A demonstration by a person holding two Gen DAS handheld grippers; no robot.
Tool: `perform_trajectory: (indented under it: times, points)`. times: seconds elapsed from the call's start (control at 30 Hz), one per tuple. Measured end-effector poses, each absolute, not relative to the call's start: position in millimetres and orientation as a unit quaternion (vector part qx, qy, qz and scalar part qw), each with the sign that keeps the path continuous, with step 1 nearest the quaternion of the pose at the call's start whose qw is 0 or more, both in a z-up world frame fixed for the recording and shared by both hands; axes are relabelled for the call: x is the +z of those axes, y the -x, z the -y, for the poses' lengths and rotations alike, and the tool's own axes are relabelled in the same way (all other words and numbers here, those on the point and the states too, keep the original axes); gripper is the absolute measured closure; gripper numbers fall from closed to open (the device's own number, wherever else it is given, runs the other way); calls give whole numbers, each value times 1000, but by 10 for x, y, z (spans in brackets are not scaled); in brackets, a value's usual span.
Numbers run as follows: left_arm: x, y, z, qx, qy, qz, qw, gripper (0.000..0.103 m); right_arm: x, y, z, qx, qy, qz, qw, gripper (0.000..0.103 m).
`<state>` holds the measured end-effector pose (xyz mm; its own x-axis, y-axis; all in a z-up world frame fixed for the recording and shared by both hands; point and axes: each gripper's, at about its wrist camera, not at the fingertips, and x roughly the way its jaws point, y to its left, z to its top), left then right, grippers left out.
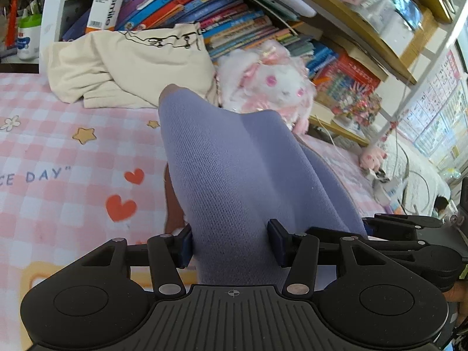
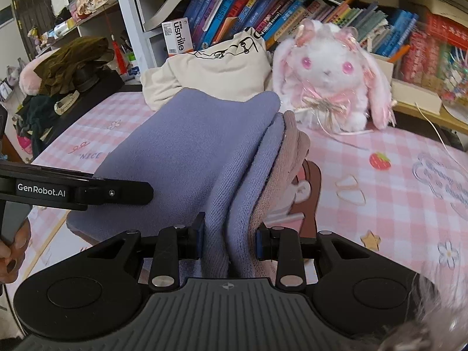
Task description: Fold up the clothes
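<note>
Together, two grippers held one folded purple knit (image 2: 190, 152) above the pink checked cloth (image 2: 395, 175). Left gripper (image 1: 231, 244), about half open, clamped a thick bundle of it; right gripper (image 2: 228, 241), narrower, pinched its stacked layers with a pinkish lining. Behind lay one cream garment (image 2: 216, 73), one white bunny (image 2: 330, 79) and one row of books (image 2: 263, 14).
</note>
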<state>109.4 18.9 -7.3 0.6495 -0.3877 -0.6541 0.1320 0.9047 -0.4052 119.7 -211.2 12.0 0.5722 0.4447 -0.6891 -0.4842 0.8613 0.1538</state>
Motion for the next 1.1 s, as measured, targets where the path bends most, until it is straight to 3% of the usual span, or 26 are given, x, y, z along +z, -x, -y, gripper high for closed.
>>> perform_trajectory:
  times: [0.8, 0.9, 1.03, 1.1]
  points:
    - [-414, -2062, -784, -147, 180, -424, 875, 50, -217, -2134, 1618, 222, -28, -419, 880, 72]
    - [-451, -2056, -799, -143, 190, -426, 873, 45, -275, -2158, 1686, 220, -51, -426, 876, 66]
    - [-432, -2021, -802, -128, 190, -433, 872, 40, -252, -2110, 1740, 212, -45, -421, 881, 44]
    - [-366, -1949, -772, -112, 172, -426, 881, 38, -208, -2062, 1777, 205, -39, -411, 887, 38]
